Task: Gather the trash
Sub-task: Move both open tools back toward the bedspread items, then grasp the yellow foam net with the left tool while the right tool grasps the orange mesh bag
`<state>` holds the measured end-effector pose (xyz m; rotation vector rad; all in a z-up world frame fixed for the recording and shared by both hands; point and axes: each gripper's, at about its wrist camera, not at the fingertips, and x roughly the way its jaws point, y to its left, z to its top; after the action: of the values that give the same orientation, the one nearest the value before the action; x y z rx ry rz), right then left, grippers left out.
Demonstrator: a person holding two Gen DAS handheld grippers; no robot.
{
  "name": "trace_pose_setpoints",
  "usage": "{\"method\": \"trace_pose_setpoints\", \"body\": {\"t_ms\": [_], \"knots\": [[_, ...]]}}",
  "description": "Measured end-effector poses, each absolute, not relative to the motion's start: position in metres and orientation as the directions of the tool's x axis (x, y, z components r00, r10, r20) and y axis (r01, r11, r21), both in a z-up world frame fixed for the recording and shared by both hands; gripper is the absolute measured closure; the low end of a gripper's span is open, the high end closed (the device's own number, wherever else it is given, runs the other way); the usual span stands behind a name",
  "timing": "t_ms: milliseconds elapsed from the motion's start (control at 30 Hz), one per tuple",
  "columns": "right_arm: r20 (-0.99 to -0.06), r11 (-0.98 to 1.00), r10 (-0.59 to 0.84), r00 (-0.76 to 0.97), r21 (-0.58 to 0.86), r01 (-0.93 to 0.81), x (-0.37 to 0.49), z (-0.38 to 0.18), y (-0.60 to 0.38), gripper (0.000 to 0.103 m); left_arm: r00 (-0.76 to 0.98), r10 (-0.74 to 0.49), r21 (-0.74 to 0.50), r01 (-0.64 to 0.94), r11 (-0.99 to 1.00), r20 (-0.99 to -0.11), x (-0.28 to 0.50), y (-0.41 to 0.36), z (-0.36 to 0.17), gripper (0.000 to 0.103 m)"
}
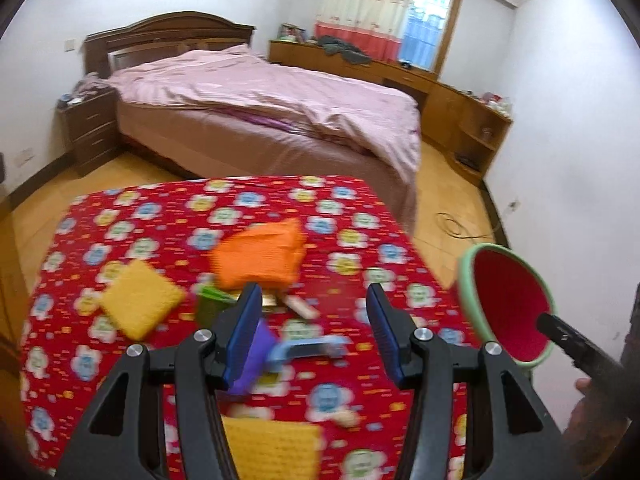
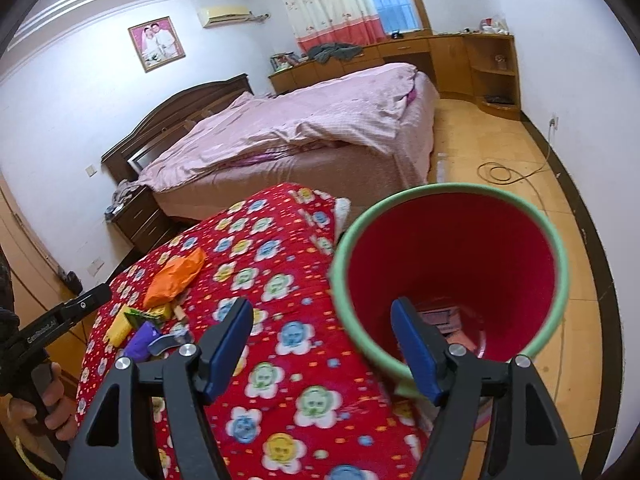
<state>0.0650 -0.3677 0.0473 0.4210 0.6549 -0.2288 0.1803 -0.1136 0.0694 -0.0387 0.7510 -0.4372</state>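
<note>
Trash lies on a table under a red flowered cloth (image 1: 160,216): an orange bag (image 1: 260,256), a yellow pad (image 1: 140,304), a green packet (image 1: 212,300), a purple wrapper (image 1: 260,344) and a blue piece (image 1: 308,350). My left gripper (image 1: 313,290) hovers open above them, holding nothing. A green-rimmed bin with a red inside (image 2: 460,248) sits off the table's right edge, with something pale at its bottom. My right gripper (image 2: 320,304) is open. One of its fingers (image 2: 416,356) reaches inside the bin's mouth, and the other stays over the cloth, clear of the rim.
Beyond the table stands a bed with a pink quilt (image 1: 260,92), with a dark nightstand (image 1: 88,124) to its left. A wooden desk unit (image 1: 460,112) runs along the far wall. A coiled cable (image 2: 500,172) lies on the wooden floor. A hand (image 2: 52,400) holds the left gripper.
</note>
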Motion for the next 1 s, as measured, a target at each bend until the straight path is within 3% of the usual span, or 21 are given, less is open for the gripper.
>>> {"method": "trace_pose_setpoints", "body": {"t_ms": [100,333,500,767,1000], "knots": [[-0.636,0.9,-0.057,0.77,0.301,0.315,0.075,0.047,-0.353,0.029,0.66,-0.347,-0.155,0.333,0.93,-0.666,0.191,-0.092,0.063,0.043],[-0.642,0.913,-0.024,0.767,0.298,0.278,0.095,0.046,-0.325,0.028,0.651,-0.245,-0.108,0.243,0.964,-0.718,0.224,-0.044,0.039,0.043],[-0.656,0.918,-0.011,0.755,0.292,0.267,0.107,0.042,-0.314,0.028,0.602,-0.264,-0.12,0.269,0.956,-0.754,0.246,-0.029,0.018,0.041],[-0.683,0.923,-0.004,0.731,0.278,0.265,0.125,0.032,-0.303,0.028,0.536,-0.178,-0.031,0.272,0.962,-0.825,0.277,-0.025,-0.024,0.038],[-0.695,0.931,0.01,0.719,0.27,0.247,0.142,0.026,-0.295,0.028,0.563,-0.16,-0.01,0.261,0.965,-0.811,0.29,-0.018,-0.03,0.038]]}}
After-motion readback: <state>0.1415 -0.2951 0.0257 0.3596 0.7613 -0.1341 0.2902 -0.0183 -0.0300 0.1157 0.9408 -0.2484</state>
